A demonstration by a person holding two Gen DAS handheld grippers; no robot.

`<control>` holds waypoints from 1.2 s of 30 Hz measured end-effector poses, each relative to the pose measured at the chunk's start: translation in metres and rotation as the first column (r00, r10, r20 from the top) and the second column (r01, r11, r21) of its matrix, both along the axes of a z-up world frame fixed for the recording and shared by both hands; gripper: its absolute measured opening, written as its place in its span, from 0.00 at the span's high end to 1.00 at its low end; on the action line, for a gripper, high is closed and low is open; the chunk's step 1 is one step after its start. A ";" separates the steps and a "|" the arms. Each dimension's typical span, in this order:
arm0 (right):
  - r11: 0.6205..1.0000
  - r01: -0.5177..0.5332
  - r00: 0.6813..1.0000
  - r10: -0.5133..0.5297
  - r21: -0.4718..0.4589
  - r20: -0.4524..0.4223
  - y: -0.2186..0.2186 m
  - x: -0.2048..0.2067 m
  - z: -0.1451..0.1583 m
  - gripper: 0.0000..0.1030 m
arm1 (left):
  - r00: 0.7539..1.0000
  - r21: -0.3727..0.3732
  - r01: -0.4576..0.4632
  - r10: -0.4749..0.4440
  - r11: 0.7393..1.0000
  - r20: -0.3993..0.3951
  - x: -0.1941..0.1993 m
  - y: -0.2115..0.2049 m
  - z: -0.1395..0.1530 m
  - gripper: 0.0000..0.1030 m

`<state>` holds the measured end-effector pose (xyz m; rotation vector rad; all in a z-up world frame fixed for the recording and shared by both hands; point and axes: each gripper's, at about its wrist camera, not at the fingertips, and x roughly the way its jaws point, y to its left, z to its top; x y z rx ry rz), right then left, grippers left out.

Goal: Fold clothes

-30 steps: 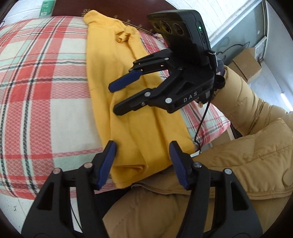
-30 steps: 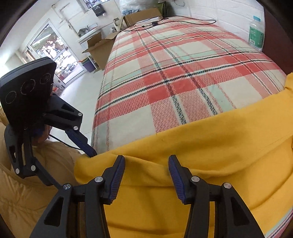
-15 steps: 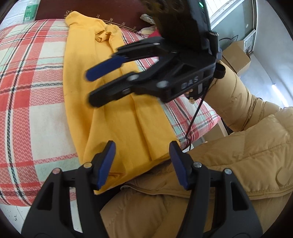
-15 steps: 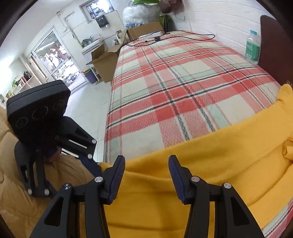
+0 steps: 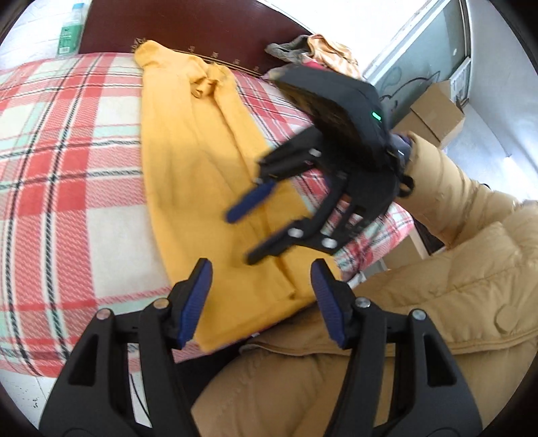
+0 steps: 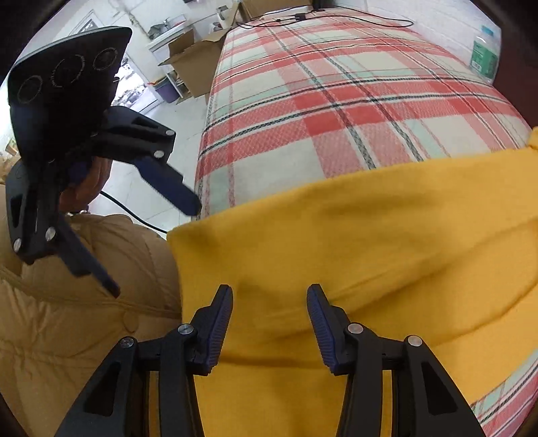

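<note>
A yellow garment (image 5: 198,174) lies as a long folded strip on the plaid bed (image 5: 67,168), its far end at the headboard and its near end hanging over the bed's edge. My left gripper (image 5: 260,292) is open just above that near end, nothing between its pads. My right gripper (image 5: 242,237) hovers over the garment's near half, tips tilted down at the cloth. In the right wrist view the right gripper (image 6: 269,312) has its jaws closing over the yellow garment (image 6: 353,242), with no fold pinched. The left gripper (image 6: 153,248) shows at the left, beside the garment's corner.
A person's tan padded jacket (image 5: 437,302) fills the near right. A green-labelled bottle (image 5: 69,33) stands by the dark headboard (image 5: 201,27), with a heap of clothes (image 5: 312,50) on top. Cardboard boxes (image 6: 195,64) stand on the floor; a cable (image 6: 336,20) lies at the bed's far end.
The right gripper has swung from the garment's middle toward its near end and tilted downward. Its jaws have narrowed slightly. The left gripper has hardly moved.
</note>
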<state>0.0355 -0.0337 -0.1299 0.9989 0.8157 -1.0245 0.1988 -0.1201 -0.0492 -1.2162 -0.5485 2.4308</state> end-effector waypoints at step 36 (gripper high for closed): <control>0.594 0.785 0.616 -0.719 -0.175 0.323 0.167 -0.012 0.009 0.29 | 0.984 0.107 0.042 -0.060 0.993 0.165 -0.020 -0.018 -0.047 0.32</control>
